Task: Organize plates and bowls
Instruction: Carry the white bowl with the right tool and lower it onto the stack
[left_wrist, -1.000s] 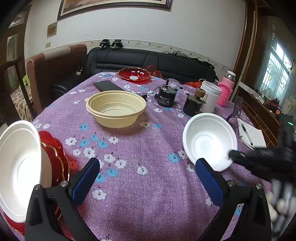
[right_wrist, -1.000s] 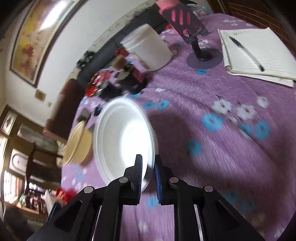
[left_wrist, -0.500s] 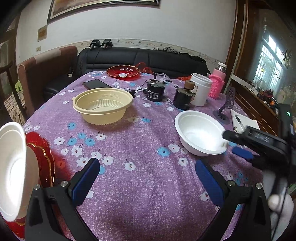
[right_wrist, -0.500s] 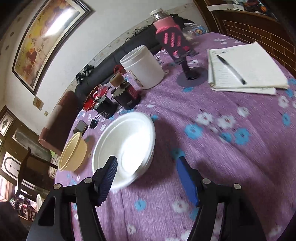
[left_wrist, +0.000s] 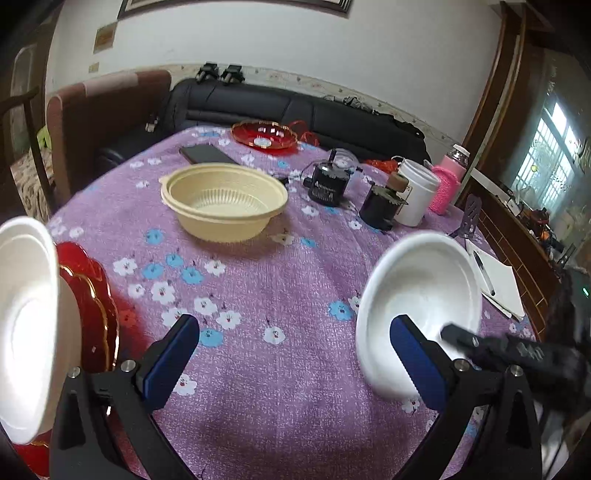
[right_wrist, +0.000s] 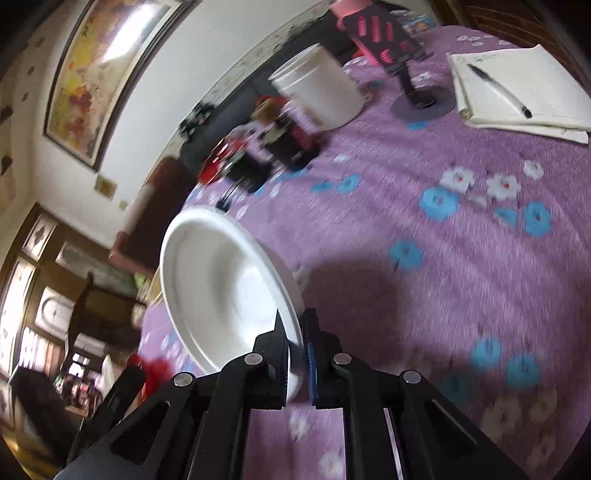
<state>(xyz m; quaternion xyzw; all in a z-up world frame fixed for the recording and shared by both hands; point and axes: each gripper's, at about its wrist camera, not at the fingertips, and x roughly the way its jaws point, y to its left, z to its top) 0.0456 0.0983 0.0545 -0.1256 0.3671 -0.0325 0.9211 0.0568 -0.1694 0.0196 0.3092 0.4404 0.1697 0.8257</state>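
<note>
Right gripper (right_wrist: 295, 354): clamped on the near rim of the white bowl (right_wrist: 221, 288), tilted above the bench (right_wrist: 443, 258).
Left gripper (left_wrist: 295, 354): fingers apart, holding nothing, bowl to its right.

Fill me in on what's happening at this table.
A person with two handheld claws is sorting dishes. The right claw is shut on the rim of a white bowl, tilted up off the purple cloth. The left claw is open and holds nothing. Another white bowl sits on red plates at left; a cream bowl waits mid-table.
</note>
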